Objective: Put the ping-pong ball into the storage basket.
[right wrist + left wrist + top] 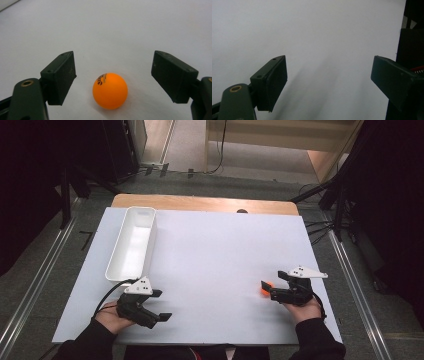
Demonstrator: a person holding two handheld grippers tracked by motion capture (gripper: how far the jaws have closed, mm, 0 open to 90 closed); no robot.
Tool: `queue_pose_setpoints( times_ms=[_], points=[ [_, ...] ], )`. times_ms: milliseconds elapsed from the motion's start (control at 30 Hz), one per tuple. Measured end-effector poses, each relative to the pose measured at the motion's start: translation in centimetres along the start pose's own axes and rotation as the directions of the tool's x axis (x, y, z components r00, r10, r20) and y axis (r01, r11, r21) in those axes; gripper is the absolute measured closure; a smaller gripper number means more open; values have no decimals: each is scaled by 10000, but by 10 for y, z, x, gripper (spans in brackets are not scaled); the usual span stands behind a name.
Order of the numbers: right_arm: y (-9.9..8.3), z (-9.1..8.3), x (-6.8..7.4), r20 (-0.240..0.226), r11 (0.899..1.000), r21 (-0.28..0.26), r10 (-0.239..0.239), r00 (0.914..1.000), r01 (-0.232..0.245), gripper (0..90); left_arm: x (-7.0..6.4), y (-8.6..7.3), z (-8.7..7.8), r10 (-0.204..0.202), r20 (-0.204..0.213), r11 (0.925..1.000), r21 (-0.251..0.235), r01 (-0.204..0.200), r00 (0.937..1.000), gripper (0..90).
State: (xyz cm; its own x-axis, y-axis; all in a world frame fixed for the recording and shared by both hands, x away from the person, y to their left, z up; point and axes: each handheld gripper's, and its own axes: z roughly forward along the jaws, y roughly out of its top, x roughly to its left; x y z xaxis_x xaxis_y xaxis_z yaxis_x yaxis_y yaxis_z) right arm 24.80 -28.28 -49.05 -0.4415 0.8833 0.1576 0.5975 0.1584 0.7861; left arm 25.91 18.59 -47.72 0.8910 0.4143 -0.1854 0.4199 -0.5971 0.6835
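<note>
Right tongs (113,75) spread wide, jaws either side of an orange ping-pong ball (110,90), not touching it. Ball sits on the white counter (120,30) between the two jaws, slightly nearer the left-hand jaw in the right gripper view, black print on its top left. In the high view the right tongs (270,287) are just beside the ball (266,287), ball at the jaw tips on the side facing the white bin (131,245).

Left tongs (329,75) also apart, nothing between them, just bare counter ahead. High view: left tongs (159,305) rest near the person's edge of the counter, just below the bin's near end, well apart from the ball.

Bin is long, narrow, looks empty, far across the counter from the ball.

Step in hand looks like grasping the ball. To do it well: centre the ball between the jaws first, push a little further forward so the pads meet its widest part, close slowly and evenly. Ball is light and round, so an off-centre pinch will likely squirt it away. Keep jaws low, level with the ball's middle.
</note>
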Motion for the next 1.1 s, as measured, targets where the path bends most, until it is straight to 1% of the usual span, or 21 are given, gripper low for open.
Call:
queue_pose_setpoints(
  times_ms=[100,233,300,467,833,900,967,1100],
  points=[
    [1,2,0,-19,10000,19,11,10000,-11,185,0,0,0,11,-3,10000,-14,-11,10000,140],
    [2,5,-1,-45,9999,1,-130,9999,130,185,0,0,0,-9,-21,10000,-27,9,10000,140],
    [2,5,-1,-81,9999,43,-126,9999,126,185,0,0,0,-22,-8,10000,-30,21,10000,140],
    [2,7,-1,-149,9994,113,-330,9993,332,185,0,-1,0,-10,-16,10000,-36,10,10000,139],
    [-3,7,-2,-179,9993,136,-353,9992,355,185,0,0,0,-4,-18,10000,-21,4,10000,140],
    [-5,7,-2,-216,9994,185,-285,9994,289,185,0,0,0,7,-17,10000,-8,-7,10000,140],
    [-6,8,-2,-103,9992,161,-363,9993,365,185,0,-1,0,28,4,10000,21,-28,10000,140],
    [-6,9,-2,-138,9991,285,-314,9994,318,185,1,-1,1,5,28,10000,22,-5,10000,140]
  ],
)
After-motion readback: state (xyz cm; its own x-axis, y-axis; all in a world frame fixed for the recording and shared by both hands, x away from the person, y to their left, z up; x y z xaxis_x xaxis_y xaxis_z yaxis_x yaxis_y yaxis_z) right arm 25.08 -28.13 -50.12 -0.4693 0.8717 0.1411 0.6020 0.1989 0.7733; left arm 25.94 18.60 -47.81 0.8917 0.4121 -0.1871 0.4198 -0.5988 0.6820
